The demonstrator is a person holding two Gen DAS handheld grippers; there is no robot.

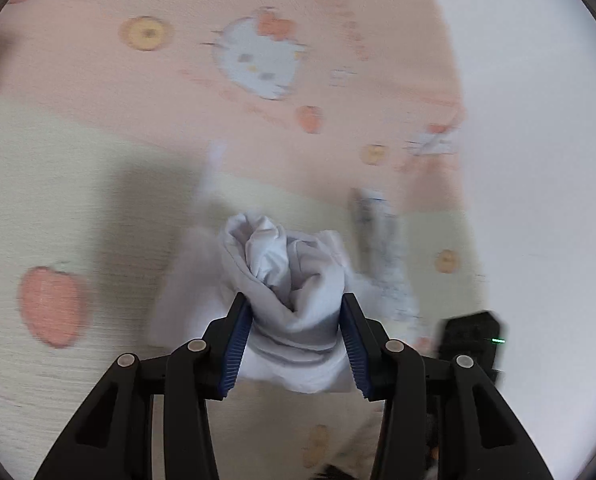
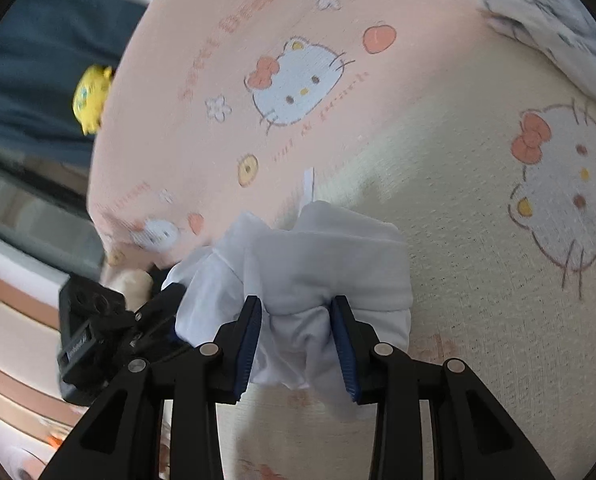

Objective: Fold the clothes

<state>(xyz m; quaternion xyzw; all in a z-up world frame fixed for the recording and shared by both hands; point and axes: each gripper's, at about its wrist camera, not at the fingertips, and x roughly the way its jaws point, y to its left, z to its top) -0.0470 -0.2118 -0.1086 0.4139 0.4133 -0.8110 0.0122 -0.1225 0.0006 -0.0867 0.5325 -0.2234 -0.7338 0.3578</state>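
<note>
A: How far along is the folding?
B: Barely begun. Left gripper (image 1: 296, 336) and right gripper (image 2: 298, 336) each pinch the bunched white garment (image 1: 290, 280) between their fingers, above the bedsheet (image 2: 458, 240).

Both tongs clamped on bunched white cloth

The left tongs (image 1: 296, 340) point steeply downward, their blue ribbed pads (image 1: 236, 350) pressing in from either side on a wad of the white garment (image 1: 294, 280), jaws partly closed around it. The right tongs (image 2: 297, 342) tilt down likewise, pads (image 2: 250, 344) pinching another gathered fold of the same cloth. In the right wrist view the left tongs' black body shows just beside, at lower left.
</note>
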